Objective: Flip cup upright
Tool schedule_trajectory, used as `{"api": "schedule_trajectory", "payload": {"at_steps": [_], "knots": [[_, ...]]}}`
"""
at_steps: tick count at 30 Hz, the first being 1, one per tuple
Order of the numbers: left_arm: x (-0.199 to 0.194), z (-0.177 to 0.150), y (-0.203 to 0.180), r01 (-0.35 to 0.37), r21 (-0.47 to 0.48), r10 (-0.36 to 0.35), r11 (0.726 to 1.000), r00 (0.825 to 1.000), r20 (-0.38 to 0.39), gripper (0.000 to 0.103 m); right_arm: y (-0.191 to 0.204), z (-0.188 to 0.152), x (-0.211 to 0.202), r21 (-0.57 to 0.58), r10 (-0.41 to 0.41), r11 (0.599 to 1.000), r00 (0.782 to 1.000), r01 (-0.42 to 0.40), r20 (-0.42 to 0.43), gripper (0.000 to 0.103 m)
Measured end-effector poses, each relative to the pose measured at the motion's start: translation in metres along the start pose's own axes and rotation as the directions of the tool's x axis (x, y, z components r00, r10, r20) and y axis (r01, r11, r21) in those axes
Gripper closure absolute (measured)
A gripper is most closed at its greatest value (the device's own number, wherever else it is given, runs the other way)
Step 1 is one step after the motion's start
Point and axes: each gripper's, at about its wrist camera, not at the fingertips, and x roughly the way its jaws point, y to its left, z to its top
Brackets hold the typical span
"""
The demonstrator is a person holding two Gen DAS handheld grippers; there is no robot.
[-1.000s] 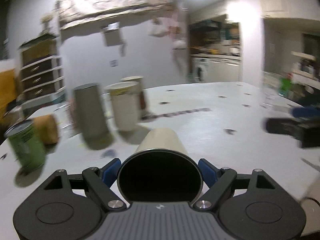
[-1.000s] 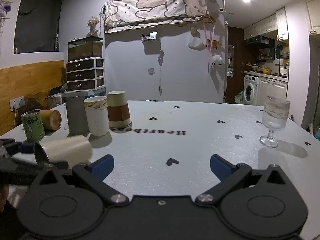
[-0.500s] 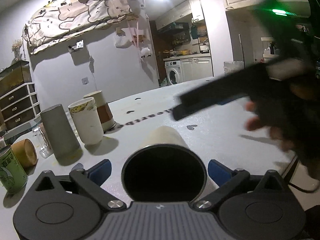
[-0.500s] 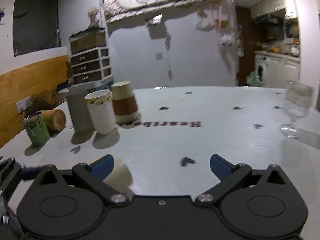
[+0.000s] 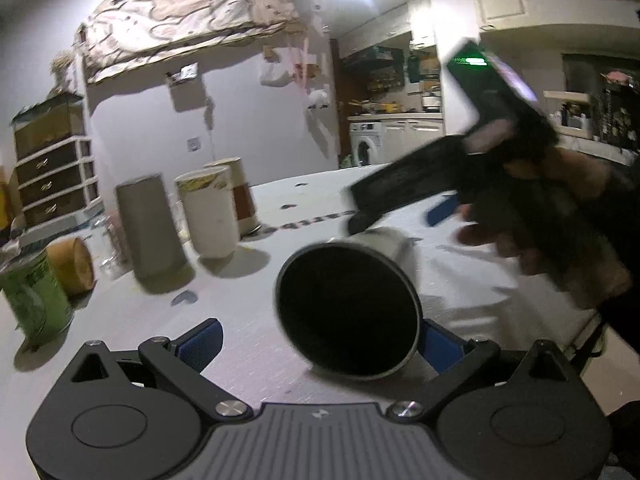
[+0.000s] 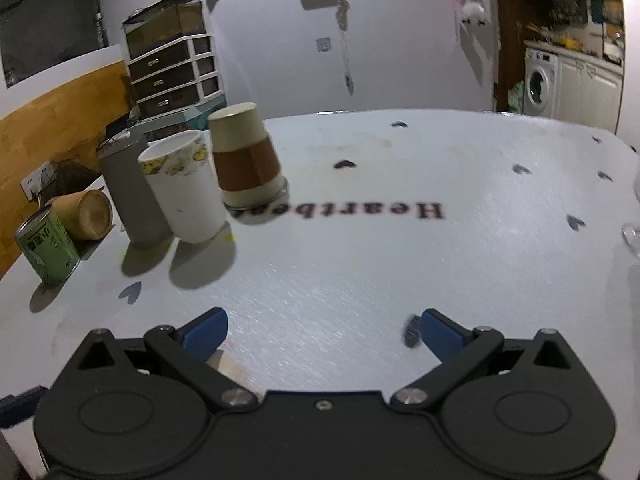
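One cup (image 5: pixel 352 304) on its side — three upright, two grippers.

R gripper (image 5: pixel 400 208) smeared by motion blur in left wrist view, fingertips unclear. Cup (image 6: pixel 226 364) mostly hidden behind R gripper's body in right wrist view. Wine glass (image 6: pixel 632 232) cut off at edge.

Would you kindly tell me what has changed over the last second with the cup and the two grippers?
The left gripper has opened and let go of the cream cup, which now lies loose near its right finger. The right gripper has swung over to it, still open. The other cups and the green can stayed put.
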Motion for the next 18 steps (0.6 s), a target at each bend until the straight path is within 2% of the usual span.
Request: {"api": "schedule_trajectory", "payload": {"at_steps": [5, 9, 15, 18], "knots": [[0.005, -0.001, 0.015, -0.034, -0.06, 0.033, 0.998, 0.999, -0.016, 0.001, -0.024, -0.012, -0.014, 0.045, -0.012, 0.999, 0.999, 0.014, -0.042, 0.0], [0.009, 0.003, 0.024, -0.059, -0.106, 0.058, 0.993, 0.998, -0.012, 0.001, -0.037, -0.03, -0.027, 0.115, 0.07, 0.992, 0.994, -0.061, -0.078, 0.0], [0.013, 0.007, 0.035, -0.11, -0.149, 0.108, 0.983, 0.994, -0.02, 0.001, -0.028, -0.048, -0.045, 0.087, 0.113, 0.99, 0.992, -0.108, -0.056, 0.0], [0.012, 0.006, 0.041, -0.114, -0.161, 0.112, 0.98, 0.993, -0.024, 0.001, -0.03, -0.036, -0.047, 0.089, 0.057, 0.994, 0.998, -0.056, -0.008, 0.0]]}}
